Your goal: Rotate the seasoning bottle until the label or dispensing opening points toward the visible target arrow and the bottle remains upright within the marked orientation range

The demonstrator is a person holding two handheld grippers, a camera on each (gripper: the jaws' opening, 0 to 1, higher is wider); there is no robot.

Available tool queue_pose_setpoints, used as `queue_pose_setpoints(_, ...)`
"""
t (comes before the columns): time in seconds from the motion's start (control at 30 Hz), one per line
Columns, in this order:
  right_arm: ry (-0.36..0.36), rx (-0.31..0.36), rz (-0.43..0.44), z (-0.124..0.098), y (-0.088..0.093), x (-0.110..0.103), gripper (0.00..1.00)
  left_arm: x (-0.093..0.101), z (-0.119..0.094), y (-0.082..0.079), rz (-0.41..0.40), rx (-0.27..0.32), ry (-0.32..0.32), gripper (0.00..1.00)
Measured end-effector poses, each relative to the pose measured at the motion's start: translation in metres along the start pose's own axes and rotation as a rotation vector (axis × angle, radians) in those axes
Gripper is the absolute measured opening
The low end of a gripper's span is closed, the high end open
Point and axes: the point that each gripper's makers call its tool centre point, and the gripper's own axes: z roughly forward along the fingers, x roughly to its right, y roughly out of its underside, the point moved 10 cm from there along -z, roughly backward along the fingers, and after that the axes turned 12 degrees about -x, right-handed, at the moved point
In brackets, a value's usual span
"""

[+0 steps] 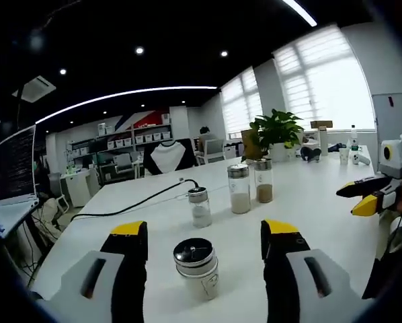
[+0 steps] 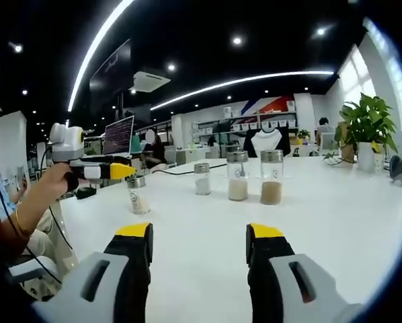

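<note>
The short clear-glass seasoning bottle with the chrome shaker cap (image 1: 196, 268) stands upright on the white tabletop (image 1: 308, 202), dead ahead of the left tool (image 1: 204, 245) and squarely in the gap between its two yellow-tipped black jaws. The jaws stand wide apart, one on each side of the bottle, touching neither cap nor glass as far as I can tell. Its long axis runs straight up, so a turn would go round that vertical line. Inside there is pale powder low in the glass. I see no arrow mark on the tabletop, so which way the label must face is not clear from here.

In the right gripper view the same bottle (image 2: 137, 195) sits just under the left tool (image 2: 124, 171), held in a person's hand (image 2: 56, 182). The right tool (image 2: 199, 235) is spread open and carries nothing, well apart from the bottle; the left one is plainly the nearer and looks the natural one to close and twist.

Further back stand three more shakers: a small one with white grains (image 1: 200, 206), a taller jar of off-white powder (image 1: 239, 189) and a taller jar of brown spice (image 1: 263, 180), the two tall ones just beside each other. A black cable (image 1: 134, 202) snakes across the tabletop behind them, and a green potted plant (image 1: 276, 134) stands near the far edge by the window.
</note>
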Motion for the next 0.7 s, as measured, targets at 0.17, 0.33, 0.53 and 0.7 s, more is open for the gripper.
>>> queue_pose_setpoints(0.17,0.001,-0.017,-0.002,0.000,0.001,0.002,0.58,0.002,0.009,-0.008,-0.019,-0.009,-0.031,0.85)
queue_pose_setpoints(0.33,-0.001,-0.024,-0.014,-0.001,0.002,0.002,0.58,0.006,0.016,-0.023,-0.015,0.030,-0.054,0.83)
queue_pose_setpoints(0.53,0.007,-0.012,-0.015,-0.005,0.002,0.004,0.55,0.017,0.029,-0.034,0.000,0.064,-0.017,0.76)
queue_pose_setpoints(0.7,0.012,-0.005,-0.014,-0.008,0.002,0.008,0.55,0.025,0.044,-0.041,-0.009,0.100,-0.024,0.80)
